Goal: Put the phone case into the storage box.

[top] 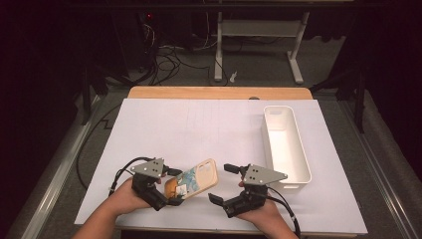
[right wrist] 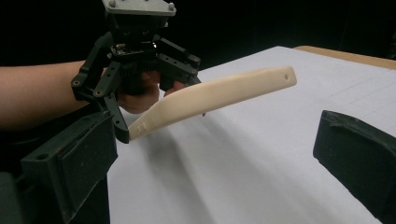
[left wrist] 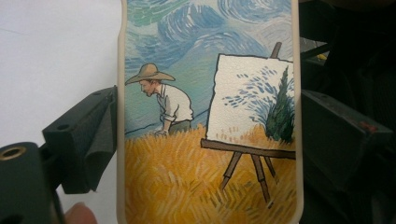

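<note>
A cream-rimmed phone case printed with a painting of a man in a straw hat and an easel is held off the table near the front left. My left gripper is shut on its lower end. In the left gripper view the case stands between the two black pads, which press on its side edges. My right gripper stands open just right of the case, apart from it. The right gripper view shows the case's cream edge tilted above the sheet, beyond my open right gripper.
A long white bin lies along the right side of the table. A white sheet covers the wooden table. Beyond the far edge are cables and a metal stand on the floor.
</note>
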Available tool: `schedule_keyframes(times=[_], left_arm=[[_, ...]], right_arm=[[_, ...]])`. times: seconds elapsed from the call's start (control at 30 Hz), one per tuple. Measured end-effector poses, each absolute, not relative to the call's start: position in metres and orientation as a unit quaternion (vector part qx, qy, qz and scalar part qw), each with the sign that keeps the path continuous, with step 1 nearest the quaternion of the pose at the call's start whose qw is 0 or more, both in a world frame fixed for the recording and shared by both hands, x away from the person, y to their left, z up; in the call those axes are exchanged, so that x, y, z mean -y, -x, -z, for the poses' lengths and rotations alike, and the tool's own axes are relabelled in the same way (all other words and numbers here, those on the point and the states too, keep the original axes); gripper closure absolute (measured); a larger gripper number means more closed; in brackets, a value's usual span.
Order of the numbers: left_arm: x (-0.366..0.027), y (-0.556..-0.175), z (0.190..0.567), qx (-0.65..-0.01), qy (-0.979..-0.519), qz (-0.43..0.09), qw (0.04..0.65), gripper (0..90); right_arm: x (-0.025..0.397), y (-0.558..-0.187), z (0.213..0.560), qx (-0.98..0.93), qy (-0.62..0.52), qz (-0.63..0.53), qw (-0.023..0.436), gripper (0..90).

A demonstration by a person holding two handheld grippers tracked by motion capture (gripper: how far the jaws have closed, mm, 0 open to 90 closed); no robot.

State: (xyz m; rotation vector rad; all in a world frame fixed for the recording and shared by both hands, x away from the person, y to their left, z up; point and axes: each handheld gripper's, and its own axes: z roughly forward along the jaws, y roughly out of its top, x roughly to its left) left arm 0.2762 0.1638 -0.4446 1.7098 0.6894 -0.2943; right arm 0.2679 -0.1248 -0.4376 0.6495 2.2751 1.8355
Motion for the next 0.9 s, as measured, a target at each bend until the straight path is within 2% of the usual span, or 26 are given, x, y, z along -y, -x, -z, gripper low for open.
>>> schedule_keyframes(times=[0.37, 0.9], left_arm=[[-0.1673, -0.2722, 0.4421, -0.277, -0.734, 0.160, 0.600, 11.9], [-0.1652, -0.2675, 0.4430, -0.257, -0.741, 0.180, 0.594, 11.8]], right_arm=[[0.1250, -0.2693, 0.4373, -0.754, -0.192, -0.627, 0.044, 0.1], [0.1246, -0.2685, 0.4355, -0.748, -0.165, -0.643, 0.011, 1.2]])
